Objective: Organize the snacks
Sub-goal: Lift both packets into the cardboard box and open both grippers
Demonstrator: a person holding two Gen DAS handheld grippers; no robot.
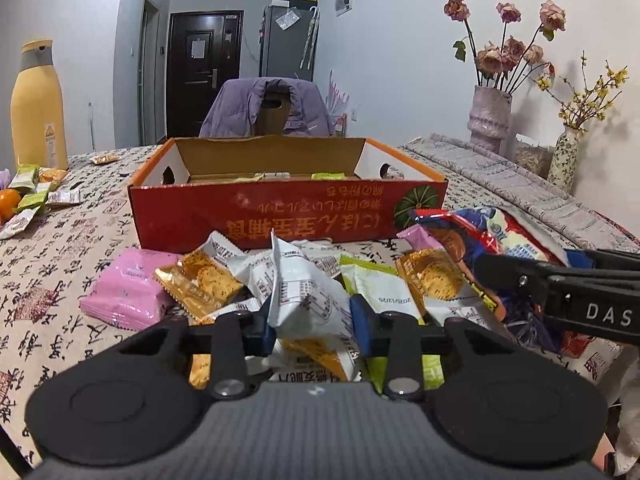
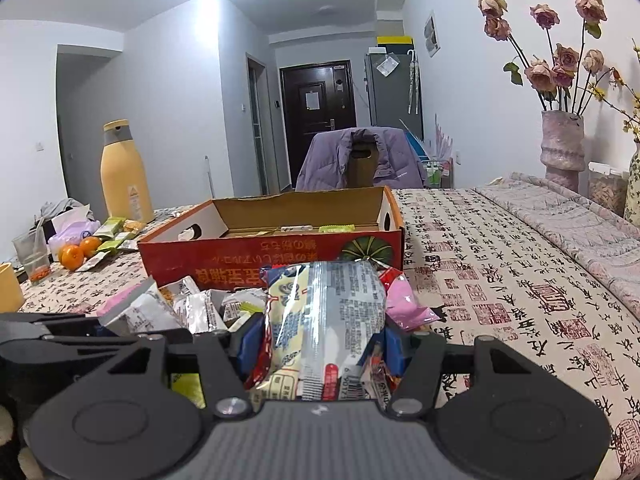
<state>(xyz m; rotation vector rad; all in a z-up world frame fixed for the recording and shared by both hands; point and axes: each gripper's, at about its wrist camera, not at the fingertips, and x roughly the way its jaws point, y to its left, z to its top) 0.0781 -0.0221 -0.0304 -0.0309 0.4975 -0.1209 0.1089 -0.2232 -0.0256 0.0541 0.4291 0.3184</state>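
Observation:
A pile of small snack packets [image 1: 224, 276] lies on the table in front of an open red cardboard box [image 1: 280, 216]. My left gripper [image 1: 312, 320] is shut on a white snack packet [image 1: 304, 292] at the near side of the pile. My right gripper [image 2: 320, 340] is shut on a large red, blue and silver snack bag [image 2: 324, 312], just to the right of the pile; the bag [image 1: 492, 240] also shows in the left wrist view. The box [image 2: 272, 256] holds a few packets at its bottom.
A pink packet [image 1: 128, 288] lies at the left of the pile. A yellow bottle [image 1: 38, 108], oranges [image 2: 74, 254] and more packets [image 1: 32, 196] sit far left. Vases with flowers [image 1: 490, 116] stand at the right by a folded quilt [image 1: 520, 184]. A chair with a purple jacket [image 1: 268, 108] is behind the box.

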